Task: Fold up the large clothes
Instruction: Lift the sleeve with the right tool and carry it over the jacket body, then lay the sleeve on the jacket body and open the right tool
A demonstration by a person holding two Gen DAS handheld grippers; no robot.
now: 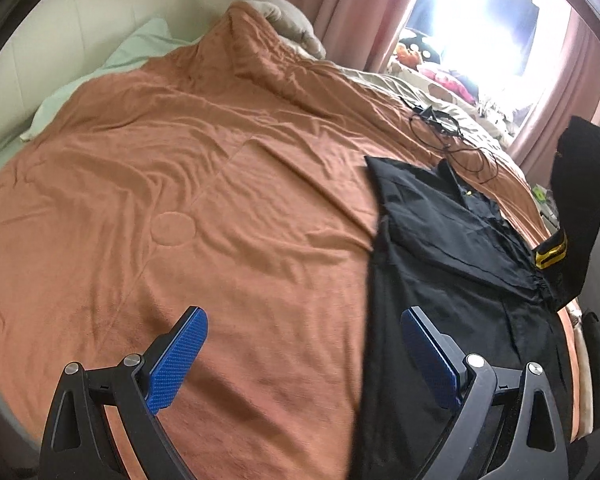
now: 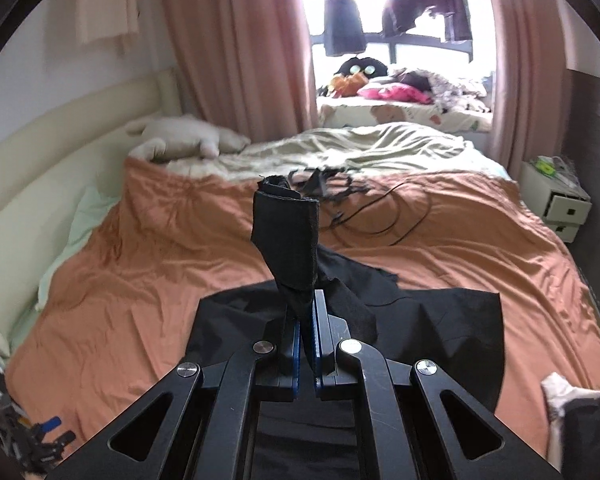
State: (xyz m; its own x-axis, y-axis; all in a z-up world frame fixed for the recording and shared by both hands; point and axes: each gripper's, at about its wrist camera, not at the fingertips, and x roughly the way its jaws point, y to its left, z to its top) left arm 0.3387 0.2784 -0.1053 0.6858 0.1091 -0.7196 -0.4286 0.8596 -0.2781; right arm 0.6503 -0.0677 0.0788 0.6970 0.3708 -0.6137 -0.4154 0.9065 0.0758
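Note:
A large black garment (image 1: 452,264) lies spread on the orange bedspread (image 1: 188,200), on the right of the left wrist view, with a yellow-striped patch (image 1: 548,254) at its far edge. One part of it is lifted off the bed at the far right (image 1: 580,184). My left gripper (image 1: 304,340) stands open above the bedspread, its right finger (image 1: 432,356) over the garment's near edge, nothing between the blue pads. My right gripper (image 2: 307,312) is shut on a fold of the black garment (image 2: 288,232), which sticks up from the jaws; the rest (image 2: 420,328) drapes below.
Black cables (image 2: 364,212) lie tangled on the bedspread beyond the garment. A plush toy (image 2: 188,136) and a pale rumpled sheet (image 2: 360,144) sit at the far end. A white drawer unit (image 2: 556,196) stands right of the bed, a cream padded headboard (image 2: 60,132) along its left.

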